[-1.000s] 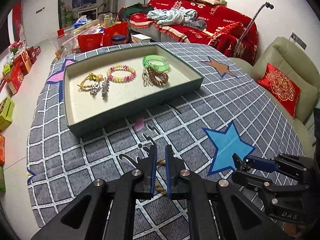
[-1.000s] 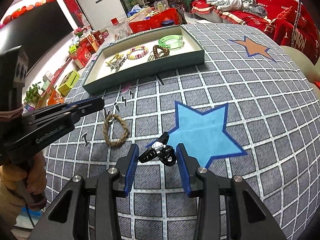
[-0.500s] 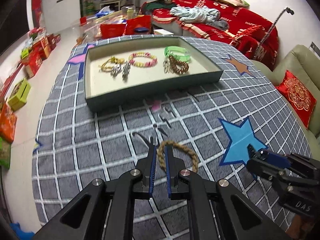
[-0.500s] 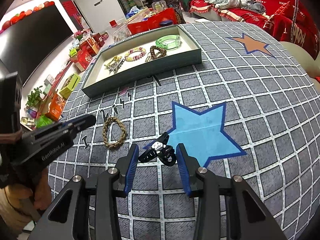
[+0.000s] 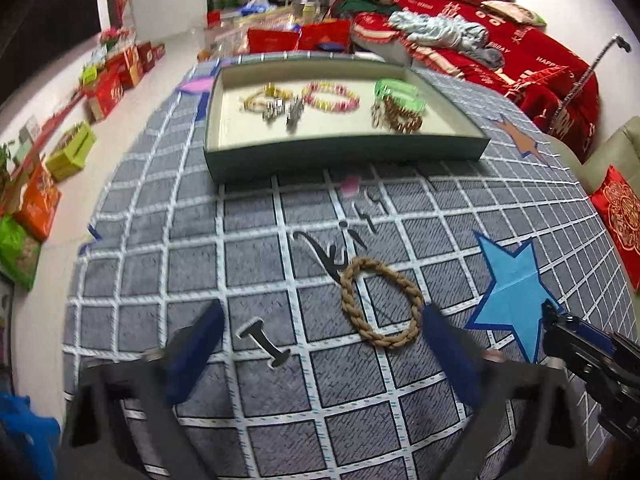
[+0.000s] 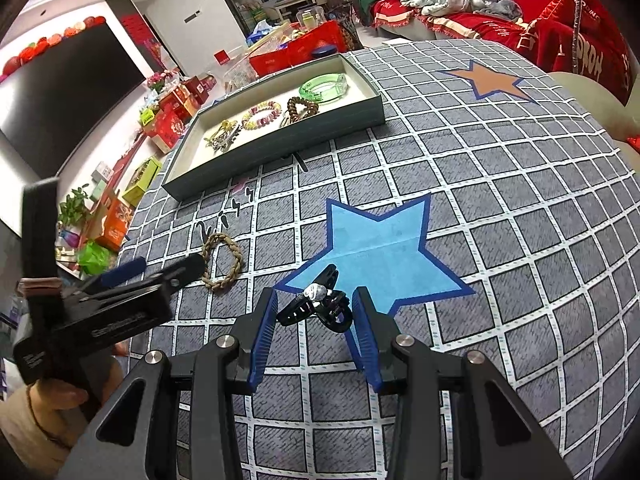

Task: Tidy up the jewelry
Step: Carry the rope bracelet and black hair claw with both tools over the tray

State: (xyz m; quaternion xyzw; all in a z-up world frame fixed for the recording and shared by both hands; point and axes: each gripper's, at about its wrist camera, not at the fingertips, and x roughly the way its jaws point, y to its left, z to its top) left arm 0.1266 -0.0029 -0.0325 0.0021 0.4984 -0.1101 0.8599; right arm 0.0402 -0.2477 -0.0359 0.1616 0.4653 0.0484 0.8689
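A braided rope bracelet [image 5: 380,304] lies on the grey checked cloth; it also shows in the right wrist view [image 6: 221,255]. My left gripper [image 5: 320,340] is wide open just short of it, fingers blurred. My right gripper [image 6: 315,312] is open with a black hair clip [image 6: 318,304] lying between its fingers on the edge of the blue star. The green tray [image 5: 344,162] at the back holds a green bangle [image 5: 396,90], a pink bead bracelet [image 5: 330,96], a brown bead bracelet [image 5: 402,116] and gold and silver pieces [image 5: 276,104]; the tray also shows in the right wrist view [image 6: 280,152].
The round table's edge runs close on the left, with gift boxes [image 5: 36,200] on the floor below. A red-covered sofa [image 5: 500,52] and a beige armchair [image 5: 616,184] stand behind and to the right. The left gripper's body [image 6: 92,312] sits left of the right gripper.
My left gripper let go of the rope bracelet, drew back and opened wide; the bracelet now lies flat on the cloth. My right gripper stayed open around the hair clip.
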